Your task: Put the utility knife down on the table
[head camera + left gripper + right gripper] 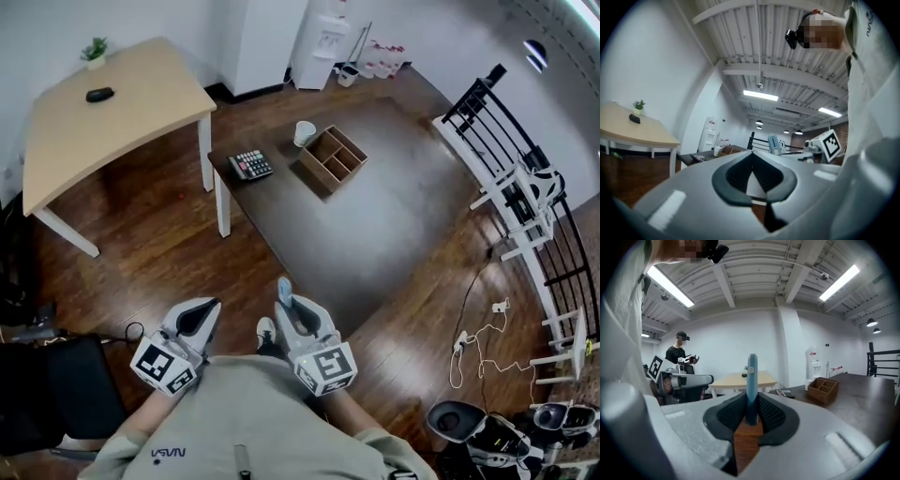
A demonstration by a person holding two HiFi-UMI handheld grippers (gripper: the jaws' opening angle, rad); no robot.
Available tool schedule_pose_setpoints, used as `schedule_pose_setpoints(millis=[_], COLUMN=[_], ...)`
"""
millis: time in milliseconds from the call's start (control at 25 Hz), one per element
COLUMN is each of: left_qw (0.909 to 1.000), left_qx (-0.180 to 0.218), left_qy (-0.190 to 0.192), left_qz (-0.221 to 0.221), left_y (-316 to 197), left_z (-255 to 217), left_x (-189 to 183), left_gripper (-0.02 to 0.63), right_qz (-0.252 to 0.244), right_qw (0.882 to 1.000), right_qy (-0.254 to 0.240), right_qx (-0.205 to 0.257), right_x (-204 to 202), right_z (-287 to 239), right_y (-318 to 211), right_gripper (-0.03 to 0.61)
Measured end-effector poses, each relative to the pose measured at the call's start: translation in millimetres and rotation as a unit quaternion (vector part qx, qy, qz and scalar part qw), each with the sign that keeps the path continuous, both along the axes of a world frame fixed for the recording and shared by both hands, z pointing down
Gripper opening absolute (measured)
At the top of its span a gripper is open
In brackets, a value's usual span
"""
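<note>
The utility knife (751, 380), a slim blue one, stands upright in the right gripper (751, 414), whose ribbed dark pads are closed narrowly on its lower end. In the head view the knife (284, 287) is up in the air close to the person's chest, just beside the near edge of the dark table (394, 225) and not on it. The left gripper (752, 161) hangs alongside with its jaws brought together, tips meeting, nothing between them.

The dark table has a matt brown top and stands on a glossy wooden floor (141, 262). At its far end sit a wooden divided box (333, 157), a calculator (251, 164) and a white cup (305, 133), all well apart from the knife.

To the left is a light wooden table (122, 122) carrying a small potted plant (95, 50) and a small black object (99, 94). A white water dispenser (323, 42) stands against the far white wall, a black railing (553, 253) runs down the right side, and white cables (473, 342) lie on the floor. In the right gripper view another person (679, 352) stands far off by the wall.
</note>
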State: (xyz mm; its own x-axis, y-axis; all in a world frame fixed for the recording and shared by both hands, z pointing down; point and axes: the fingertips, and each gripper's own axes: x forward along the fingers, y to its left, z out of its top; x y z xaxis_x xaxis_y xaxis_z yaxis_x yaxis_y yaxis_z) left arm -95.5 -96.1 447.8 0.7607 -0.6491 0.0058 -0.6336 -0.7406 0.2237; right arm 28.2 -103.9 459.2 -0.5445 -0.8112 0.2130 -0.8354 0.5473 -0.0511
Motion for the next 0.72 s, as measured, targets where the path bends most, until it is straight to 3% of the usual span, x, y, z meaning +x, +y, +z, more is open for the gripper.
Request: schedule_pose_setpoints(millis=[160,320,520,720], left_qw=[0.9997,0.9992,0.9948,0.9924], left_qx=[0.007,-0.011,-0.035,-0.043], left_qy=[-0.017,-0.026,-0.062,-0.082], left_qz=[0.016,0.030,0.073,0.081], left_y=[-51,-94,-113,-131], left_z=[-7,9,31,33], left_x=[52,109,165,189], left_gripper=[0.002,0.003,0.003,0.003], right_qz=[0.033,0.057,0.065,0.071], right_qw=[0.998,0.988,0.964,0.940], right_qy=[0.037,0.090,0.151,0.178], right_qx=[-0.048,-0.111,-0.209,-0.281], right_x=[70,139,203,237], right_z=[38,102,185,238], right_y=[-51,-98,-124,-130], right_gripper=[0.072,0.072,0.074,0.074])
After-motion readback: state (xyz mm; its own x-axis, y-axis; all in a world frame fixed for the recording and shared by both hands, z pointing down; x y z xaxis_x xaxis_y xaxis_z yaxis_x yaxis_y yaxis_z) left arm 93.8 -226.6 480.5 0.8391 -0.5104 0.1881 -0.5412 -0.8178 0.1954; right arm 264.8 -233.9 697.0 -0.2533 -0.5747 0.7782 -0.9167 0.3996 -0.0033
